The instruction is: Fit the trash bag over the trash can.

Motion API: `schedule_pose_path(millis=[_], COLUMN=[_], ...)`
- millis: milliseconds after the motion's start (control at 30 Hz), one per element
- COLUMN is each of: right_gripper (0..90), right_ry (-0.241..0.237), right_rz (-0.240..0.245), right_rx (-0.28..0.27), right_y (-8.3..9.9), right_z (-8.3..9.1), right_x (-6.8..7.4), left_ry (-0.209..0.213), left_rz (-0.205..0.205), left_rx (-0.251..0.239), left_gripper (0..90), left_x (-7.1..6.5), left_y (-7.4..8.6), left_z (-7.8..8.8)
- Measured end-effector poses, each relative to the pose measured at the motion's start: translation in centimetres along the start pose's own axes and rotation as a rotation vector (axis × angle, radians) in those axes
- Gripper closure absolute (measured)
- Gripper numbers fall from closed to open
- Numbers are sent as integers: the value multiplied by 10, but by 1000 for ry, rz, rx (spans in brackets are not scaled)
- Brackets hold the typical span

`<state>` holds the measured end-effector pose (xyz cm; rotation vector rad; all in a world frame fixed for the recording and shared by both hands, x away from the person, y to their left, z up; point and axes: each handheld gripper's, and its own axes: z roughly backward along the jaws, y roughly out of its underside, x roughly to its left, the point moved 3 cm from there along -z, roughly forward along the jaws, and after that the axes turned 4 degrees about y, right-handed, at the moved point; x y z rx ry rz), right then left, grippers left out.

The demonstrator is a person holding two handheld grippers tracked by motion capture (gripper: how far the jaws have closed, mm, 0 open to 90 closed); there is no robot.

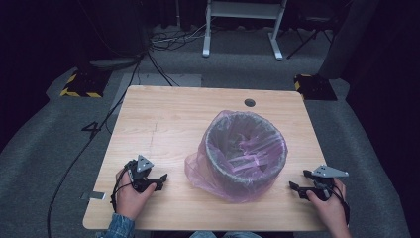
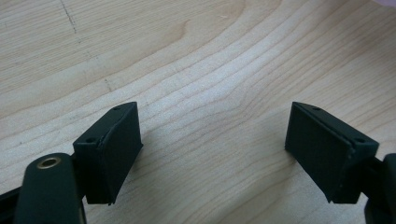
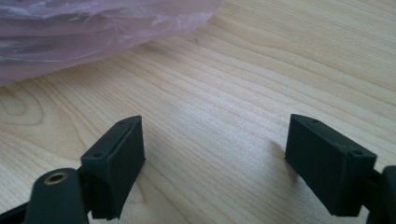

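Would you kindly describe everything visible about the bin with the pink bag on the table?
The bin is a round, grey, open-topped container standing upright right of centre on the wooden table. A thin translucent pink plastic bag lines it, folded over the rim and draped loosely down the outside, bunching on the tabletop at its left. Crumpled pink film shows inside. Both grippers rest apart from it, one at each side, touching neither bin nor bag.

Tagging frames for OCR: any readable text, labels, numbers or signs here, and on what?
"4": a dark mark that reads like this digit, on the grey floor left of the table.
Yellow-and-black hazard stripes, no words: on the black floor block at far left.
Nothing readable on the bin, its pink liner bag, the left hand-held gripper or the right hand-held gripper.
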<state>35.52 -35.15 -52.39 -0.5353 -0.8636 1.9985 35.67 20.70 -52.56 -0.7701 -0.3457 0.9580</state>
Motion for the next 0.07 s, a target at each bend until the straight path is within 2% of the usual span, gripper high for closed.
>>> schedule_pose_path(millis=[67], right_gripper=[196], right_ry=[1], right_rz=[1], right_rx=[1], right_y=[0], right_z=[0], right_x=[0], left_ry=[0], left_rz=[0], left_rx=[0], left_gripper=[185], left_x=[0], left_y=[0], left_z=[0])
